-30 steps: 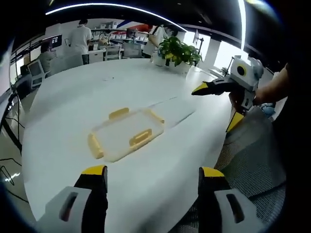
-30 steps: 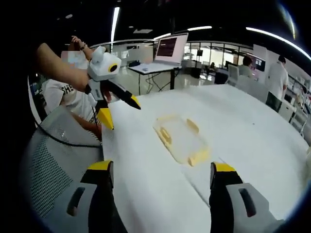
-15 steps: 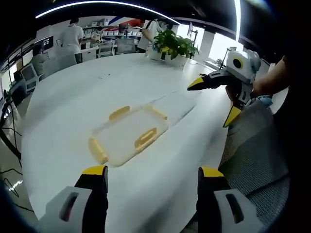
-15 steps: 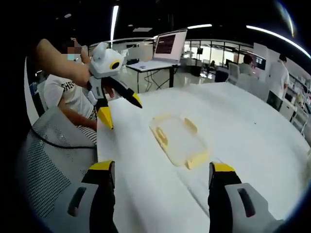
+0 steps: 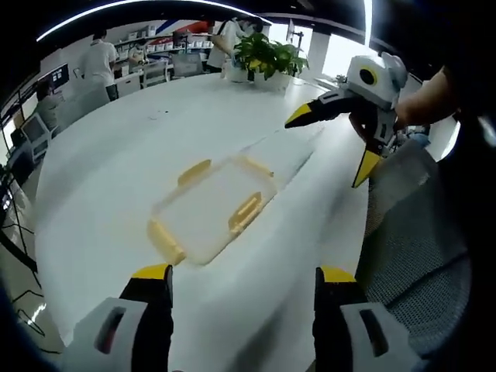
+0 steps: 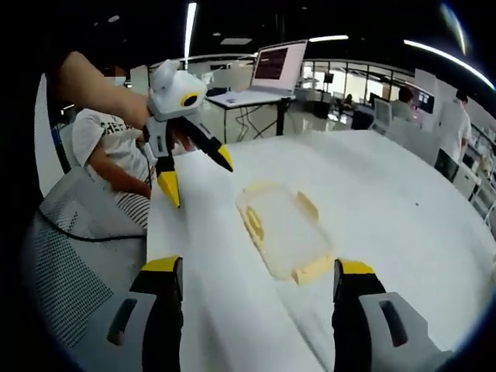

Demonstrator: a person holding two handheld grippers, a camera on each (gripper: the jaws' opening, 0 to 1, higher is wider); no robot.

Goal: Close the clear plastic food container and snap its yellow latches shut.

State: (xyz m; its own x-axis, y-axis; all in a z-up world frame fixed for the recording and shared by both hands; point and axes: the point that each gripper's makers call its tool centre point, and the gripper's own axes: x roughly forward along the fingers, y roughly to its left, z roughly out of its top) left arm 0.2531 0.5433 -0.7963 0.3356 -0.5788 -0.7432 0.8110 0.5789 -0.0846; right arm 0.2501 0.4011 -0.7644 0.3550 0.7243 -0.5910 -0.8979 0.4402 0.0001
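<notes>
A clear plastic food container (image 5: 213, 208) with yellow latches (image 5: 246, 212) lies flat on a round white table (image 5: 116, 155), at the centre of the left gripper view. The left gripper (image 5: 240, 280) hovers at six o'clock, jaws wide and empty. The right gripper (image 5: 335, 139) hangs at two o'clock above the table edge, jaws wide, holding nothing. A potted plant (image 5: 266, 56) stands at twelve o'clock.

Container (image 5: 213, 209) flat on table (image 5: 116, 155), plant (image 5: 267, 56) behind.
</notes>
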